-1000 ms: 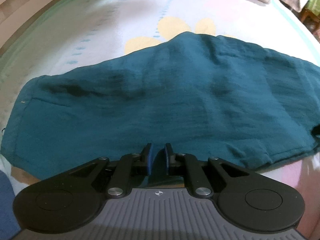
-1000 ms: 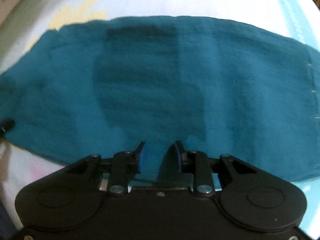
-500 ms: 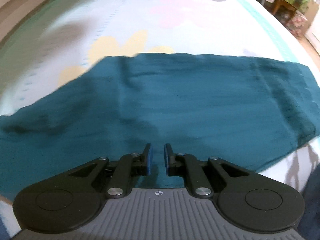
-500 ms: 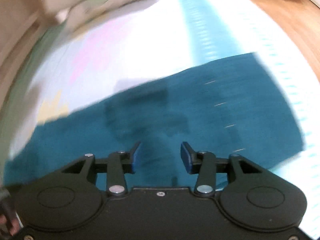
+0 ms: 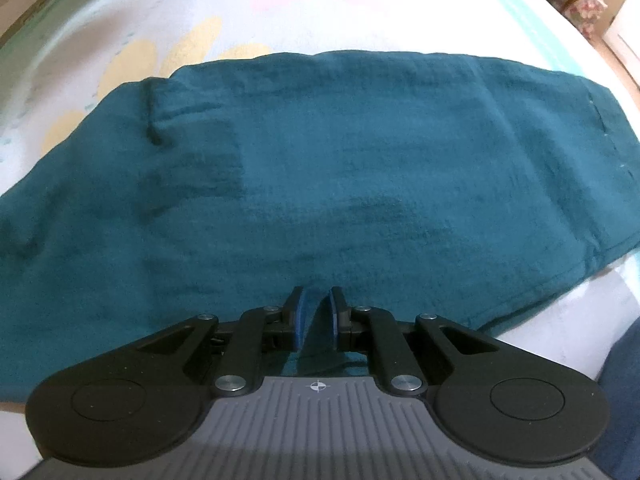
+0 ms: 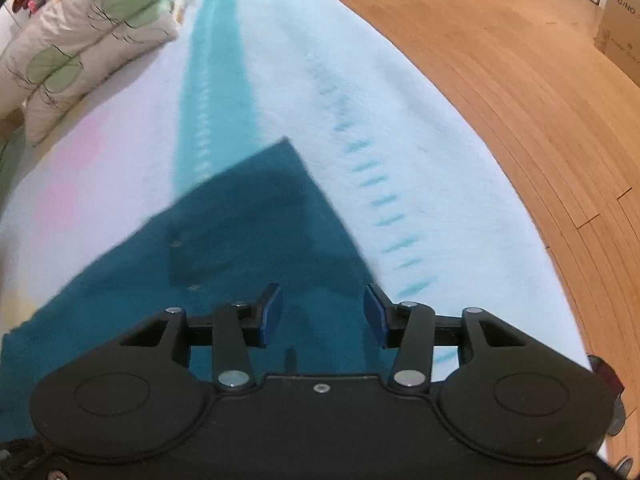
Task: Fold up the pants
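Teal pants lie flat across the bed, folded lengthwise, and fill most of the left wrist view. My left gripper hovers over their near edge, jaws almost together with only a thin slit and no cloth in it. In the right wrist view one end of the pants comes to a corner on the sheet. My right gripper hangs above that end near its right edge. Its jaws stand open with nothing between the blue pads.
The bed sheet is pale with teal stripes and pink and yellow shapes. A patterned pillow lies at the far left. Wooden floor runs along the bed's right side, with a cardboard box beyond. Blue clothing shows at the lower right.
Both grippers have swept sideways along the pants toward one end. The right gripper rolled, opened wider, and now looks over the pants' end, the bed edge and the floor.
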Demonstrator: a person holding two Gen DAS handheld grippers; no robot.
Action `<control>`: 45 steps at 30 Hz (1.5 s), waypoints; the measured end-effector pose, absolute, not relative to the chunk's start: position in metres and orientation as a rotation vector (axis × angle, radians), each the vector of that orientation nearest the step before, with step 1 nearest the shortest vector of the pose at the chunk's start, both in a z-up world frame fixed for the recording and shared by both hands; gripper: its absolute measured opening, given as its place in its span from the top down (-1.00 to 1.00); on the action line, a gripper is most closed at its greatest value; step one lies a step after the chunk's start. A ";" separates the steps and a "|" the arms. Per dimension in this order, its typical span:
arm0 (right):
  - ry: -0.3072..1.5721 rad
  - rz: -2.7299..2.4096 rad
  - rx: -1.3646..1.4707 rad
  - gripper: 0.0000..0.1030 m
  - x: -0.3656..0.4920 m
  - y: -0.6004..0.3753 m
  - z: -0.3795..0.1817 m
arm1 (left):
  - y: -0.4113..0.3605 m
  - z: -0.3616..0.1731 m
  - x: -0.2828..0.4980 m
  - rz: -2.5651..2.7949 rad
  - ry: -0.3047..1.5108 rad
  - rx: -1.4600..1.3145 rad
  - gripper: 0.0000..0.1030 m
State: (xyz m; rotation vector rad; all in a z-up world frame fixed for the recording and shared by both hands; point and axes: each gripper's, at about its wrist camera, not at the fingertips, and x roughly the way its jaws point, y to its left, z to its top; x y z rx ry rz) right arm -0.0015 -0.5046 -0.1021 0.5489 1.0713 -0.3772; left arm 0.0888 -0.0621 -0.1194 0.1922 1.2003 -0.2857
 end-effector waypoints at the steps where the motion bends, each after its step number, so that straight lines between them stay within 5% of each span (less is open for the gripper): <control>1: 1.079 -0.371 0.540 -0.06 0.000 -0.507 -0.107 | -0.063 -0.120 0.089 -0.282 1.204 0.194 0.75; 14: 0.984 -0.084 0.689 -0.27 0.010 -0.529 -0.141 | -0.083 -0.106 0.097 -0.298 1.219 0.141 0.76; 16: 0.977 -0.070 0.710 0.01 0.016 -0.531 -0.146 | -0.096 -0.099 0.103 -0.319 1.199 0.139 0.76; 18: 1.014 -0.052 0.705 0.67 0.022 -0.529 -0.152 | -0.112 -0.093 0.110 -0.344 1.184 0.144 0.76; 19: 1.012 -0.059 0.701 0.71 0.023 -0.526 -0.153 | -0.123 -0.091 0.115 -0.362 1.176 0.145 0.76; 32: 0.910 -0.044 0.700 0.71 0.019 -0.515 -0.098 | -0.232 -0.122 0.191 -0.423 1.156 0.219 0.75; 45: 0.915 -0.046 0.617 0.71 0.049 -0.463 -0.049 | -0.214 -0.103 0.114 -0.566 1.111 0.213 0.76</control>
